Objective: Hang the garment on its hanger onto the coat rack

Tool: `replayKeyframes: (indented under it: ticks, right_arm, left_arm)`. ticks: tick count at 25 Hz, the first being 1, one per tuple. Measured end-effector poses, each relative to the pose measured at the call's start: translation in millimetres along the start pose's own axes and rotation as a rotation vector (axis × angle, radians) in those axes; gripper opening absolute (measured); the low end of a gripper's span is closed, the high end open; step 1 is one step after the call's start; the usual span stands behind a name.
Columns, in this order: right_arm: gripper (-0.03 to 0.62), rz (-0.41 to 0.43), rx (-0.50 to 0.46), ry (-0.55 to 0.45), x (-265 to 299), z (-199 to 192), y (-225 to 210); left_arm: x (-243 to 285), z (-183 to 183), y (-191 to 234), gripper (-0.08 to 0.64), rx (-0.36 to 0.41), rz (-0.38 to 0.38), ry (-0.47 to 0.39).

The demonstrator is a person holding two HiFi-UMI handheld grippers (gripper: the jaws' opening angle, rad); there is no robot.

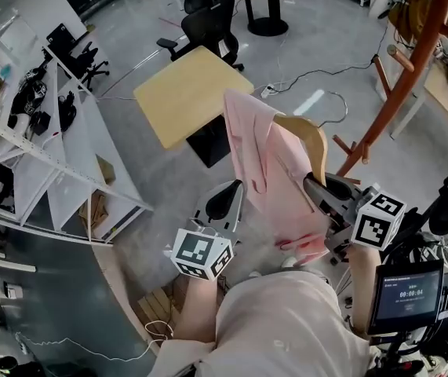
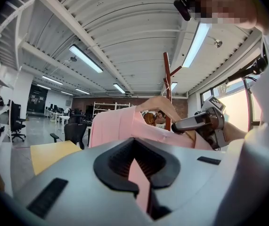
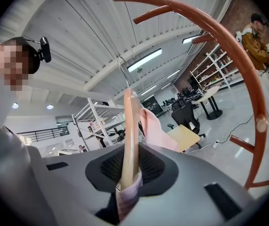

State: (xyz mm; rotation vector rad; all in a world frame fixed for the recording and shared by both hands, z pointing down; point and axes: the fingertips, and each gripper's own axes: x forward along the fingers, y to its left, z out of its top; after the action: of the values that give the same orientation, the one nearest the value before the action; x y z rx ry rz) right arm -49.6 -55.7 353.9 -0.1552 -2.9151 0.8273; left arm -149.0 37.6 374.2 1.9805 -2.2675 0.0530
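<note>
A pink garment (image 1: 274,171) hangs on a wooden hanger (image 1: 311,137), held up in front of me. My right gripper (image 1: 322,188) is shut on the hanger's arm with a fold of pink cloth; in the right gripper view the hanger (image 3: 129,135) rises from the jaws and its wire hook (image 3: 123,72) points up. My left gripper (image 1: 225,201) is shut on the garment's lower cloth, and pink fabric (image 2: 141,180) shows between its jaws. The red-brown curved coat rack (image 1: 412,61) stands to the right, apart from the hanger; its pegs (image 3: 247,65) arch over the right gripper.
A yellow table (image 1: 192,93) and a black office chair (image 1: 208,18) stand ahead on the grey floor. White shelving (image 1: 51,163) runs along the left. Cables (image 1: 318,73) lie near the rack's base. A small screen (image 1: 408,293) sits at lower right. A person (image 3: 256,36) stands beyond the rack.
</note>
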Motion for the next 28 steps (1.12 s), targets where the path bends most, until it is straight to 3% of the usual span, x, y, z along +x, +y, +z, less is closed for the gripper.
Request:
replayKeyframes:
  ticks: [10,19,28]
  right_arm:
    - [0.057,-0.057,0.020,-0.029,30.3,25.7,-35.5]
    - [0.057,-0.160,0.080,-0.177,52.8,66.8,-57.5]
    - [0.057,-0.234,0.101,-0.307,54.9,109.5,-80.1]
  left_arm:
    - [64.5,15.8,8.6,0.005,0.091,-0.072,0.013]
    - [106.3,47.2,38.0,0.006,0.120,-0.176,0.000]
    - [161.8,78.6,27.1,0.006,0.152,-0.322,-0.038]
